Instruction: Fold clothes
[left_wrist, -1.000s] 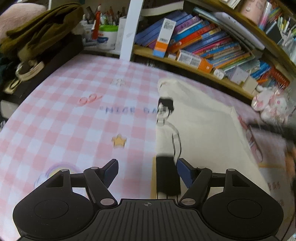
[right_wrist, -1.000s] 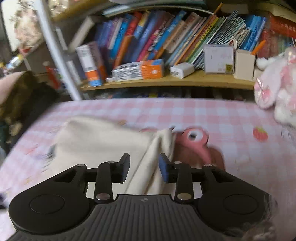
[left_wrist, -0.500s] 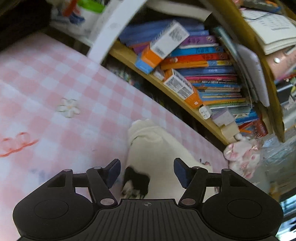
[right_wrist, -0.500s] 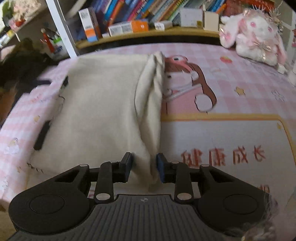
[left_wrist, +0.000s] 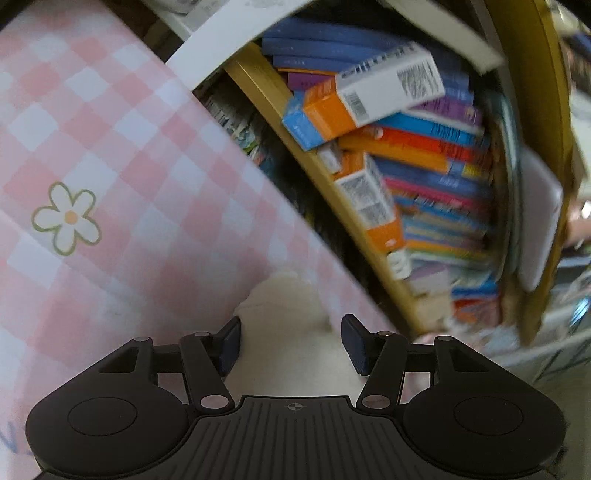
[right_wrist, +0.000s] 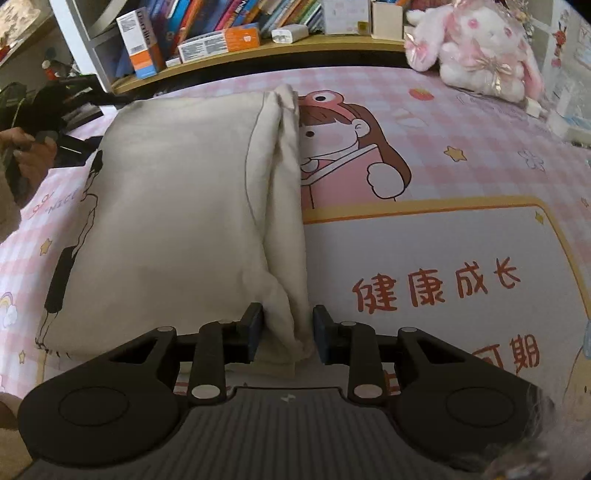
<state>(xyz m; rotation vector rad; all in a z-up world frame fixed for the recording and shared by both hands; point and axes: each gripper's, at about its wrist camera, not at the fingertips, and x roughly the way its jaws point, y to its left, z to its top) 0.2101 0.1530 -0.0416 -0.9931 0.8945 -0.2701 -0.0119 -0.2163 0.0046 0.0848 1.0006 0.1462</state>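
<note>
Item: 1 garment (right_wrist: 177, 206) — cream, with a black line-drawn figure printed along its left edge. It lies flat on the tabletop (right_wrist: 424, 251), which wears a pink checked cloth with cartoon prints. In the right wrist view its long axis runs away from the camera toward the bookshelf (right_wrist: 258, 48), and its right-hand margin is gathered into a bunched ridge that runs the same way.

Right claw (right_wrist: 288, 328) — at the near end of that ridge, jaws narrow, with the bunched fabric filling the gap between them; both pads look to be pressing the cloth, so I take it as gripping the garment's near right corner.

Left claw (left_wrist: 290, 343) — at the far end, pointed toward the shelf. The rounded cream corner (left_wrist: 291, 306) lies directly ahead and partly between the blue pads (left_wrist: 231, 345); the jaws are closing but a gap still shows on each side, so no grip yet. In the right wrist view, 1 hand (right_wrist: 26, 147) shows at the far left edge, on a dark handle.

Key relation: the 2 claws sit at opposite ends of the garment's long axis, right near, left far. The far corner belongs to the left claw, which has only to finish closing.

Count:
- garments: 1
- claws: 2
- hands seen: 1
- plush rabbits (right_wrist: 476, 48): 1, well apart, back right of the tabletop
- books on shelf: many, not countable
</note>
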